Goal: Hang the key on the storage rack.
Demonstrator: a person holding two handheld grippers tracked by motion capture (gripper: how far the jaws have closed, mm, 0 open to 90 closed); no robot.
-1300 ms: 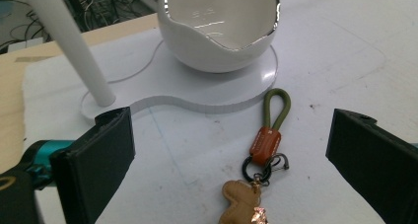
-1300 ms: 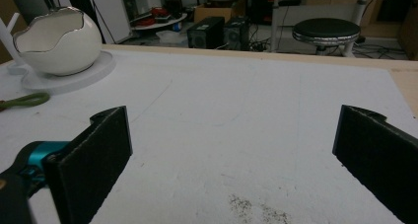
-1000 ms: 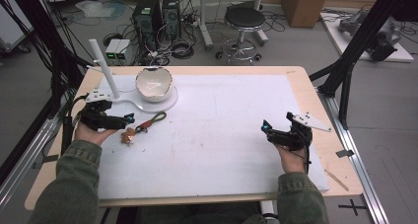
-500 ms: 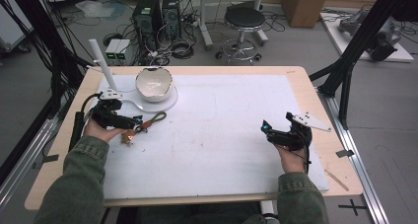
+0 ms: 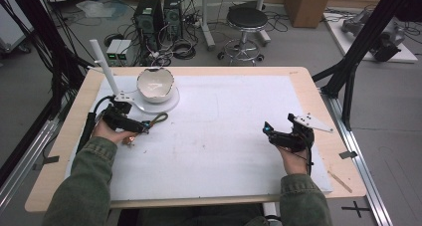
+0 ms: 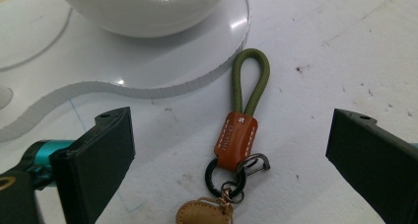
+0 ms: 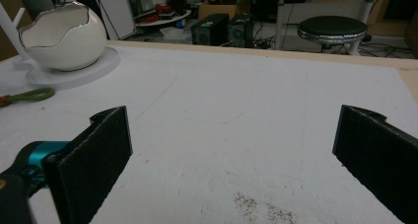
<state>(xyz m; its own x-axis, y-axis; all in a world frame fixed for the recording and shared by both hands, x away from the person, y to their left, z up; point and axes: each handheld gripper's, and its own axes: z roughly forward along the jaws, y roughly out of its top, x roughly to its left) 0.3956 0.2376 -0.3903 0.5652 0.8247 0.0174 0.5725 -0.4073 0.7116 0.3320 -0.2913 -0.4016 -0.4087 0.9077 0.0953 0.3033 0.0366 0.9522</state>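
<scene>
The keychain [image 6: 240, 140], with its green cord loop, brown leather tab and metal rings, lies flat on the white table cover [image 5: 224, 136] just beside the round base [image 6: 162, 76] of the egg-shaped bowl [image 5: 156, 84]. The left gripper [image 6: 231, 150] straddles it with jaws wide apart, so this looks like the approach to a grasp; next it likely needs to lower and close on the leather tab. The right gripper [image 5: 278, 134] rests well apart, jaws open on nothing.

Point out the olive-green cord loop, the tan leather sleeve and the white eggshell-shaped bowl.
Olive-green cord loop [image 6: 252, 78]: left gripper view, on its right strand.
Tan leather sleeve [image 6: 235, 140]: left gripper view, middle of its stitched face.
White eggshell-shaped bowl [image 5: 156, 85]: high view, on its inner wall.
</scene>
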